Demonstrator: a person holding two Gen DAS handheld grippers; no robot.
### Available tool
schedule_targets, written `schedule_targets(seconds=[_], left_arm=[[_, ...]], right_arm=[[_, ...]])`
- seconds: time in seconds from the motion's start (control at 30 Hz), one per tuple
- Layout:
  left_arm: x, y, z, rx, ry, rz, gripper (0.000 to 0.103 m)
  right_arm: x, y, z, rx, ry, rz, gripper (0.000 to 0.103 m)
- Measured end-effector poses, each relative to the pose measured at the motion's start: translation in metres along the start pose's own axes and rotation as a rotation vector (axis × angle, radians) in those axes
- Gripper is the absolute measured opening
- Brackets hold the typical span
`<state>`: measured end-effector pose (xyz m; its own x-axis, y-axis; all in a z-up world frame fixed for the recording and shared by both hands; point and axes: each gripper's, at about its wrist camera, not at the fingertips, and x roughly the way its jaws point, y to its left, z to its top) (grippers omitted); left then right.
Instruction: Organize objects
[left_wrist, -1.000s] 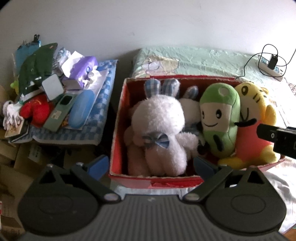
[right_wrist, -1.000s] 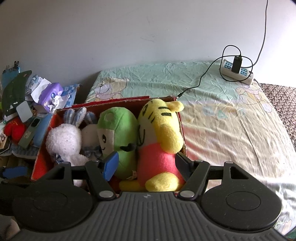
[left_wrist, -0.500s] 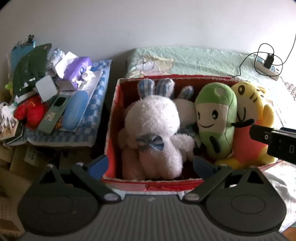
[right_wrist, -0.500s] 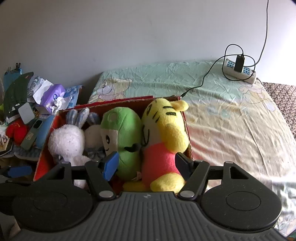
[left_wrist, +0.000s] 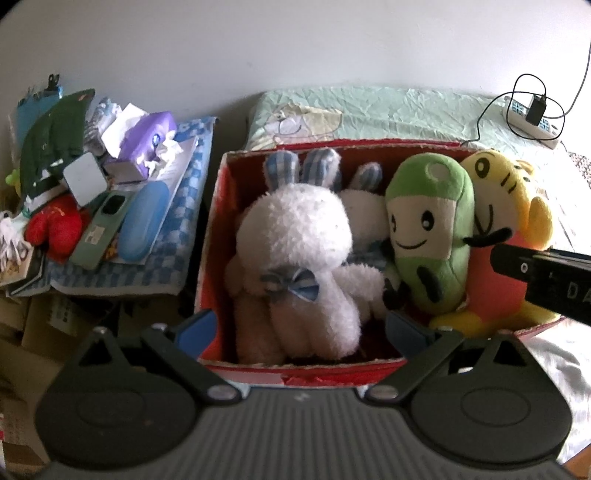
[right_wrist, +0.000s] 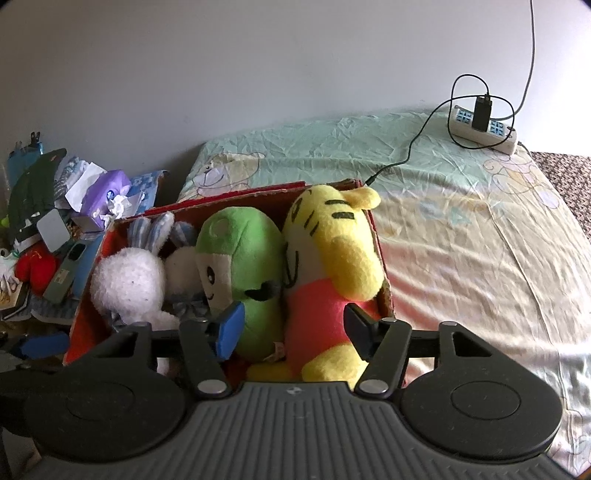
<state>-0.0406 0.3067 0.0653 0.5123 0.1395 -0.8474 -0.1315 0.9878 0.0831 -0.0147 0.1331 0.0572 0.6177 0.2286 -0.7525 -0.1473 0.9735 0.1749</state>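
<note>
both grippers, left gripper (left_wrist: 301, 328) and right gripper (right_wrist: 293, 328), hover jaws spread, holding nothing, over the red box (left_wrist: 210, 236) packed with white rabbit plush (left_wrist: 295, 236), green plush (left_wrist: 432, 236) and yellow tiger plush (right_wrist: 332, 251).

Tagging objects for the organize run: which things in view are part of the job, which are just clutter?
Job:
- red box
- white bunny plush
- green plush
- yellow tiger plush
- left claw, right claw, both open

Lying about:
- power strip
- purple tissue pack
- red toy
</note>
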Motion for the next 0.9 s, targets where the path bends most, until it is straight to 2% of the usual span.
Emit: schedule_targets(seconds=[0.43, 0.9], left_arm=[[0.003, -0.005, 0.003, 0.008, -0.006, 0.012, 0.098], [0.008, -0.013, 0.002, -0.002, 0.008, -0.008, 0.098]], right_arm=[[0.002, 0.0, 0.002, -0.011, -0.003, 0.003, 0.061], [0.004, -0.003, 0.003, -0.029, 0.011, -0.014, 0.061]])
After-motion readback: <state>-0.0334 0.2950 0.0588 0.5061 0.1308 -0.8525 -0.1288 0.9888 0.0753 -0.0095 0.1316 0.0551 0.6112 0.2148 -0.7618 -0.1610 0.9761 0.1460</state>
